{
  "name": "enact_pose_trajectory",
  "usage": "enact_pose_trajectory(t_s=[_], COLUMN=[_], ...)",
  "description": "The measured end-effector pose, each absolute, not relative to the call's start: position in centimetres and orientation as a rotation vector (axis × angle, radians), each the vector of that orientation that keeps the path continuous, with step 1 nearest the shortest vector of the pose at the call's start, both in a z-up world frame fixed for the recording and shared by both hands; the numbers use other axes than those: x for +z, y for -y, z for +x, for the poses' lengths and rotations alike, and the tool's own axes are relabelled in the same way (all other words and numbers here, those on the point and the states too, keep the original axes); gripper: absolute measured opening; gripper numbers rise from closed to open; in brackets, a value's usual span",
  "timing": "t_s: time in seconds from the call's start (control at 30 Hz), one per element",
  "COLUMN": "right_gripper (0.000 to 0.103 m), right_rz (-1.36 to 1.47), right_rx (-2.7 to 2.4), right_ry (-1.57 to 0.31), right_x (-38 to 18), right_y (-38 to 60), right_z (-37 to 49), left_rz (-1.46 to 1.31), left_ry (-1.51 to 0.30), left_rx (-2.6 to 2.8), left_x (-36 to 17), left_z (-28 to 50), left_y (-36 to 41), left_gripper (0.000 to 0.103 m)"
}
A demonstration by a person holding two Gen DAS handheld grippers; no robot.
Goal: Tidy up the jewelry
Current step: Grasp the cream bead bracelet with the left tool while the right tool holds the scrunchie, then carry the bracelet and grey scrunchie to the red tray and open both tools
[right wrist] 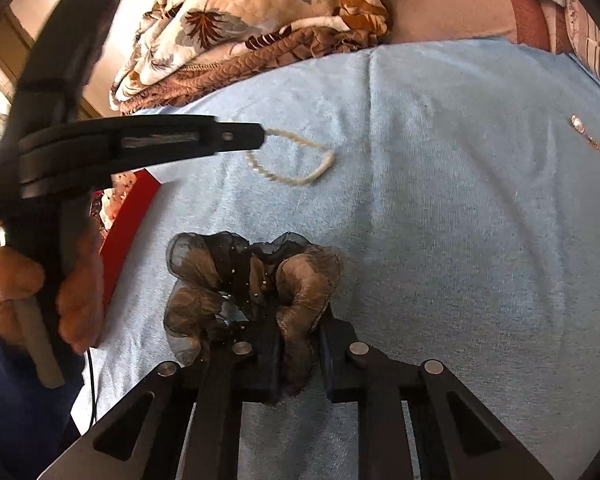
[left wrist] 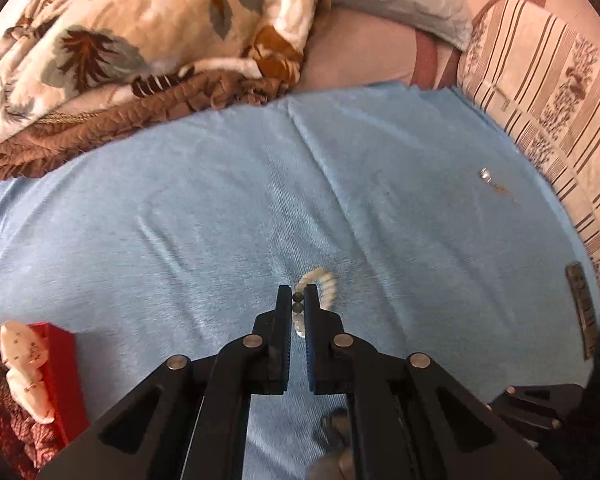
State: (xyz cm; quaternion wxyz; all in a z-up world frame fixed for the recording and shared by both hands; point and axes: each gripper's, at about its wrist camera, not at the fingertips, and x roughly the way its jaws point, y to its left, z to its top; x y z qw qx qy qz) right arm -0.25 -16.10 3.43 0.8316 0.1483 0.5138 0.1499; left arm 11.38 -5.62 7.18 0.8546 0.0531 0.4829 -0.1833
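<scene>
Left gripper clamped on pearl bracelet, centre frame, thin bead-end grip: could slip en route to red box, lower left. Right gripper clamped on organza scrunchie, lower centre; ruffles may snag.

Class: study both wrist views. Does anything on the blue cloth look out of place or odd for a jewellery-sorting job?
Yes. The sheer brown and black ruffled scrunchie, pinched in the right gripper, is a hair accessory rather than jewellery. The left gripper holds a white beaded bracelet, and a thin chain necklace with a clear stone lies apart, near the cloth's edge.
</scene>
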Motion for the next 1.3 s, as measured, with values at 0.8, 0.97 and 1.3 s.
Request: enact_pose_trajectory(t_s=[0.8,0.97,1.3], right_gripper=[0.015,0.015,0.015], right_rz=[0.334,0.367,0.41], right_rx=[0.245,0.249,0.295], right_ry=[-0.925,-0.931,-0.933], right_x=[7.2,7.0,9.1], right_y=[16.1,15.3,12.5], right_z=[-4.2,-6.0,-7.8], left_rz=[0.001,-0.031,-0.139], left_ry=[-0.832,-0.822,-0.804], left_rx=[-0.314,-0.253,-0.107], left_x=[17.6,17.9,17.4], left_z=[-1.8,-4.3,-7.2], left_y=[-5.9,-9.8,-19.3], left_gripper=[0.006,0.005,0.006])
